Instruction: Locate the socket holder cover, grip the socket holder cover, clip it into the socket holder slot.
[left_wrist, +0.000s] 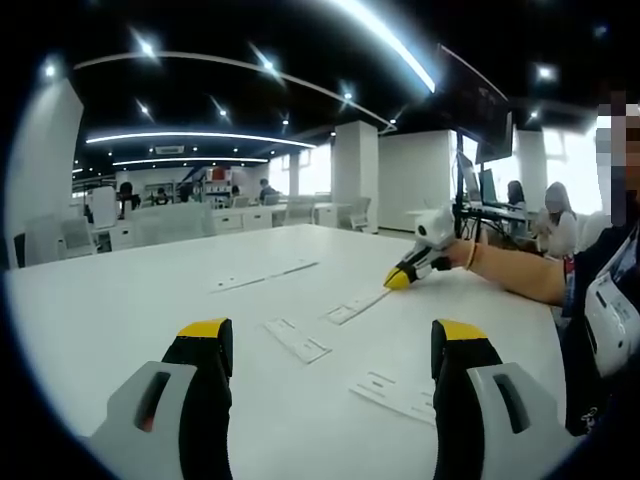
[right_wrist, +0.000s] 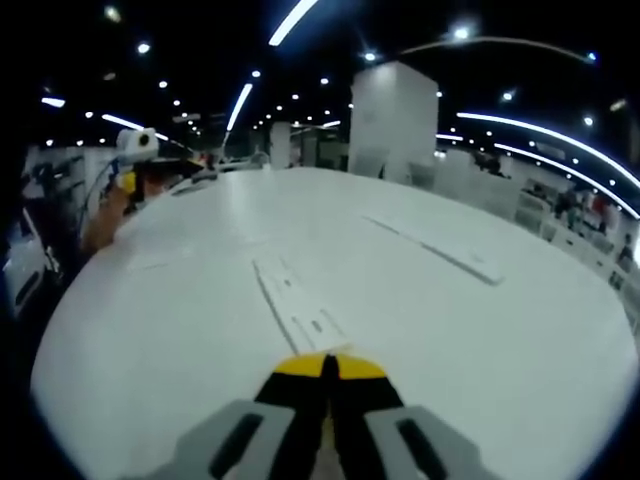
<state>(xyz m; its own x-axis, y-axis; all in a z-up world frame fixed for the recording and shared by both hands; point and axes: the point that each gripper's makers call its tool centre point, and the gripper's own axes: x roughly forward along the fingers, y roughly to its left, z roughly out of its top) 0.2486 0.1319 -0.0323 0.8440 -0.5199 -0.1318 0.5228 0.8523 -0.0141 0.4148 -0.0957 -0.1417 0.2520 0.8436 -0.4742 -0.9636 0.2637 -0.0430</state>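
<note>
The left tool (left_wrist: 332, 345), its yellow-tipped black jaws spread wide and empty, hovers low over the broad white surface (left_wrist: 120, 300), likely waiting its turn. In the left gripper view the right tool (left_wrist: 398, 279) rests its tip at the far end of a long flat white plastic strip (left_wrist: 355, 303), probably the socket holder cover, as if to pick it up. The right gripper view shows what that one cannot: those jaws pressed together, the strip (right_wrist: 295, 305) lying just beyond the right tool (right_wrist: 328, 368).
</note>
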